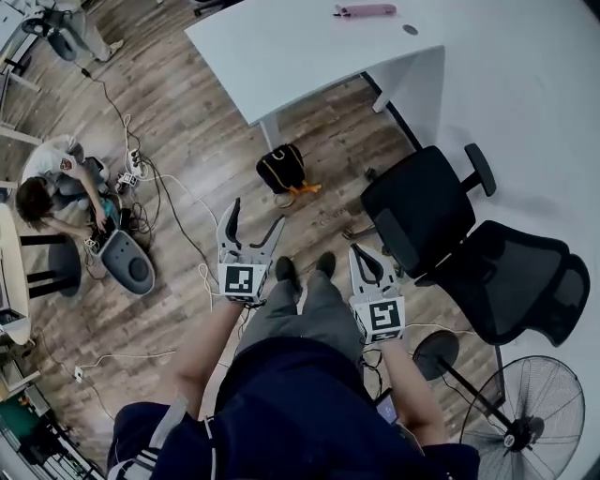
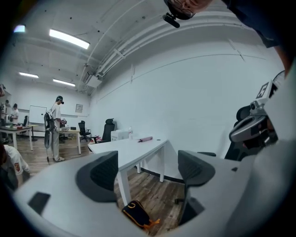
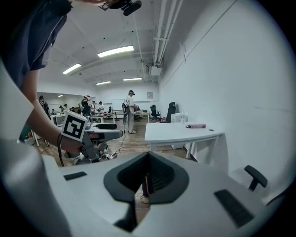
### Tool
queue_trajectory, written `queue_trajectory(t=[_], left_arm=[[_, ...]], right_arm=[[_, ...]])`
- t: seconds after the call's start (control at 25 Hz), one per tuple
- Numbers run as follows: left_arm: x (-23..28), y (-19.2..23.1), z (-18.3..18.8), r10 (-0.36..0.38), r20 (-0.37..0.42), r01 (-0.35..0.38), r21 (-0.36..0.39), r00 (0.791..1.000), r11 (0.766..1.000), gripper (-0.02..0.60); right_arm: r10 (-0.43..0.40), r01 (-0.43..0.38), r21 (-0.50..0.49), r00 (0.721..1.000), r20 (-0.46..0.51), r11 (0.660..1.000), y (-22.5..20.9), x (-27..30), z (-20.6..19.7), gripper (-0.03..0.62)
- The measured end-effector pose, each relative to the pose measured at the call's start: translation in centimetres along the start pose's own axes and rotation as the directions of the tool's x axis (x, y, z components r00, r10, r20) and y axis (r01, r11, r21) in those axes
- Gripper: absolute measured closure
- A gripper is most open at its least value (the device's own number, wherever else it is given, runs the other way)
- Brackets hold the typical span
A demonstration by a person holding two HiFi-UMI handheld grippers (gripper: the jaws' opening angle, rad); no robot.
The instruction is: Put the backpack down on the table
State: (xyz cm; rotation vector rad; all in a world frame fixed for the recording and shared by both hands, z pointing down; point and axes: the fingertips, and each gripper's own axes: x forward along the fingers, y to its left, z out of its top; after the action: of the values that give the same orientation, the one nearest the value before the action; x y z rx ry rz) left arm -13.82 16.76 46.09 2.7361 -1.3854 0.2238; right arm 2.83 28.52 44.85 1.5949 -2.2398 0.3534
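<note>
The black backpack (image 1: 281, 169) with orange trim sits on the wood floor beside a leg of the white table (image 1: 281, 56). My left gripper (image 1: 255, 216) is held open a short way in front of it, with nothing between its jaws. In the left gripper view the backpack (image 2: 136, 214) shows low between the spread jaws, below the table (image 2: 134, 148). My right gripper (image 1: 366, 258) is shut and empty, further to the right. In the right gripper view only a thin sliver of the backpack (image 3: 147, 185) shows in the slit between the closed jaws.
Two black office chairs (image 1: 422, 211) (image 1: 511, 277) stand at the right, with a floor fan (image 1: 525, 422) near them. A pink object (image 1: 366, 10) lies on the table. At the left a person (image 1: 52, 187) crouches by cables and a power strip (image 1: 131, 169).
</note>
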Motion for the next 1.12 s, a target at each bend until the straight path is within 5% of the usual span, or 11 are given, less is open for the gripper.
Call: queue_trajectory(t=[0.32,1.12], left_arm=[[8.3,2.6,-9.9,0.089,-0.094,-0.093,-0.036,0.992,0.995,0.175],[22.2,6.6,-41.3,0.07,-0.314,-0.117,-0.135,0.947,0.984,0.206]], right_arm=[[0.086,-0.086,0.012,0.996,-0.029,0.996,-3.1,6.9,-3.8,0.595],[0.132,-0.131,0.021,0.991,-0.024,0.991,-6.7,22.6,-16.1,0.595]])
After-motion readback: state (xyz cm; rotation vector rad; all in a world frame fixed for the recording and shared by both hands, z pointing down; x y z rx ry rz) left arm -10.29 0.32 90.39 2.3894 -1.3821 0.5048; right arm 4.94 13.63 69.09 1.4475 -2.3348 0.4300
